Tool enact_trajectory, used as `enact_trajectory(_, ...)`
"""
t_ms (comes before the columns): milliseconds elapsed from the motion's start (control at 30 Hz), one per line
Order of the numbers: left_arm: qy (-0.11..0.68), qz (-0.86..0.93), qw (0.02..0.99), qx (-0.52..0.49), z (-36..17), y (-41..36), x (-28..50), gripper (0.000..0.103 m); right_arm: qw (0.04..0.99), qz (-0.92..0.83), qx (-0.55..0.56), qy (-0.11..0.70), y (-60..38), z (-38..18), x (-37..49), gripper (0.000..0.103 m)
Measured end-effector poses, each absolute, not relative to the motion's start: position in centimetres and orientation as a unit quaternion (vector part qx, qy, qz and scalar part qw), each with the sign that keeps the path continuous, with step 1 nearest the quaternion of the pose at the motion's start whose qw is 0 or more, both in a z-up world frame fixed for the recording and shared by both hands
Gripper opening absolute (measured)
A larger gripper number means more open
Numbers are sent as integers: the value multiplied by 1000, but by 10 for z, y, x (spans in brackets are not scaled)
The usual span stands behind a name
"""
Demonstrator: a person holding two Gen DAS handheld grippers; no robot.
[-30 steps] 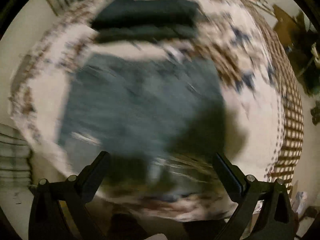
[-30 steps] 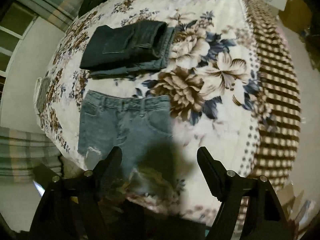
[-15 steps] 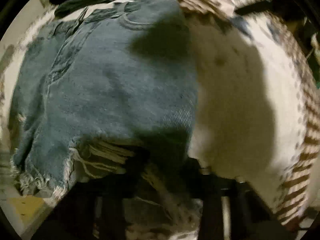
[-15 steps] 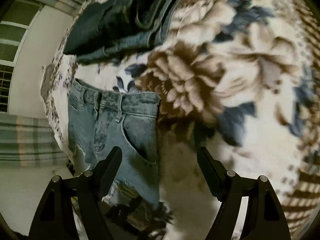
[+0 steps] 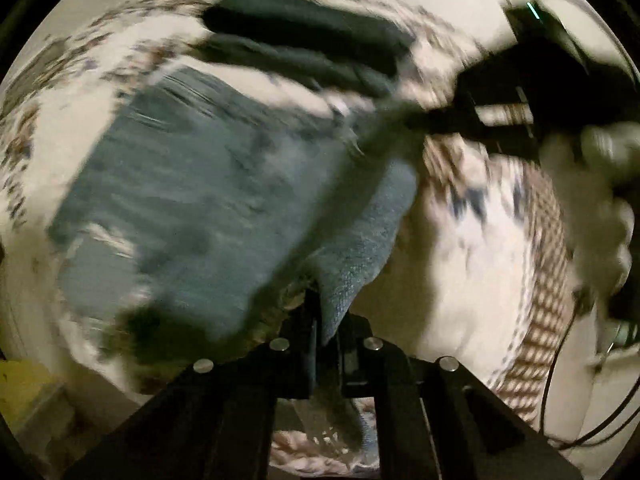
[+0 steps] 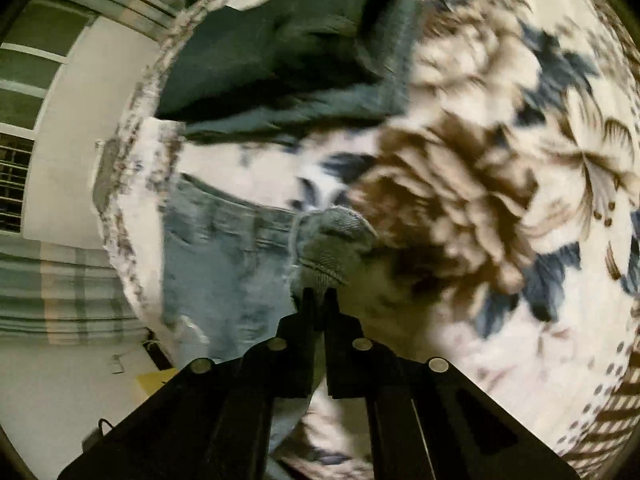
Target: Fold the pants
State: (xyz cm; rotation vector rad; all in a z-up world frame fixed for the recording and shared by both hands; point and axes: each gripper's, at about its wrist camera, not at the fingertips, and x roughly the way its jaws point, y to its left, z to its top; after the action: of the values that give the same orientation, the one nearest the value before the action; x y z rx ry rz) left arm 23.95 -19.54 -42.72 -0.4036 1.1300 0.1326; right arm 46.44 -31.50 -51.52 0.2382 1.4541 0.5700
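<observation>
Light blue denim shorts (image 5: 200, 208) lie on a floral bedspread (image 5: 472, 248). My left gripper (image 5: 326, 320) is shut on the frayed hem at the right leg, lifting that edge. My right gripper (image 6: 318, 300) is shut on the right end of the shorts' waistband (image 6: 336, 236), which bunches above the fingertips; the shorts (image 6: 224, 272) stretch to the left. The right gripper and the hand holding it also show in the left wrist view (image 5: 500, 96), at the upper right. Both views are motion-blurred.
A folded pile of dark jeans (image 6: 288, 52) lies on the bed beyond the shorts; it also shows in the left wrist view (image 5: 304, 40). The bedspread (image 6: 500, 184) extends to the right. The bed's edge, a striped curtain (image 6: 60, 288) and floor lie to the left.
Both grippers went from open above the bed to shut on the shorts: left on the hem, right on the waistband corner. The right edge of the shorts is now lifted.
</observation>
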Motion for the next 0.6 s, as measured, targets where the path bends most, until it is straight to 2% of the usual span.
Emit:
enact_trajectory(167, 492, 106, 830, -243, -413, -123, 225, 5, 706, 283, 107, 640, -251, -474, 461, 4)
enact_trajectory(267, 480, 128, 824, -272, -418, -70, 220, 5, 706, 303, 85, 634, -187, -467, 462, 4)
enact_trajectory(600, 485, 179, 786, -340, -487, 46, 213, 6, 687, 310, -13, 657, -10, -521, 463, 4)
